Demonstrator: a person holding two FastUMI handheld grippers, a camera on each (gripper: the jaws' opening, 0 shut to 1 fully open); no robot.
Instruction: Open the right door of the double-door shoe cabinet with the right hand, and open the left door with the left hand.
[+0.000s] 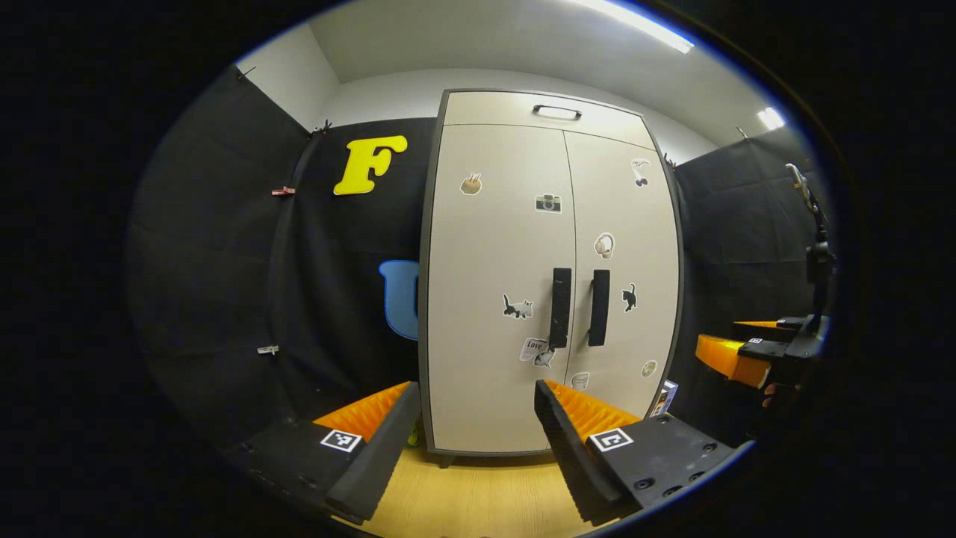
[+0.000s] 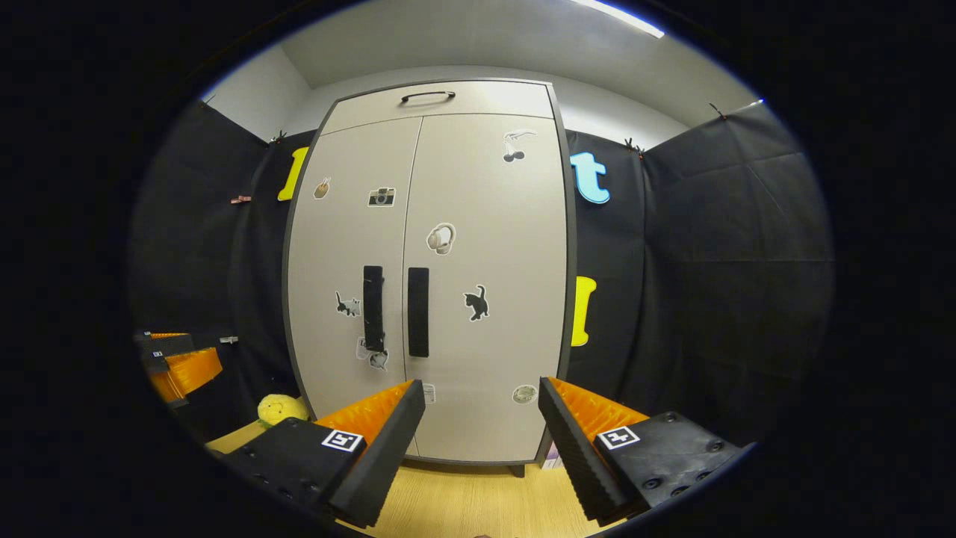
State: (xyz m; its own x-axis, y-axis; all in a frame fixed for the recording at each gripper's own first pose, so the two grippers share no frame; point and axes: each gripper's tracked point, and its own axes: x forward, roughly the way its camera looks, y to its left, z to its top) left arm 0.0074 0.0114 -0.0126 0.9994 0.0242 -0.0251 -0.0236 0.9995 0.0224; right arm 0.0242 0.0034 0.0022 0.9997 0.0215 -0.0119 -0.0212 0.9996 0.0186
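Grey shoe cabinet (image 1: 523,299) shut, ahead of both spread hand-held grippers.

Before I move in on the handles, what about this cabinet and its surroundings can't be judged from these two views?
- Inside of the shoe cabinet: hidden in both views, both doors shut.
- Cabinet base: left gripper fingers cover its lower corners in the left gripper view; right gripper does likewise in its own.
- Box by the cabinet's right foot: mostly cut off behind the cabinet, left gripper view.
- Stickers: too small to read.
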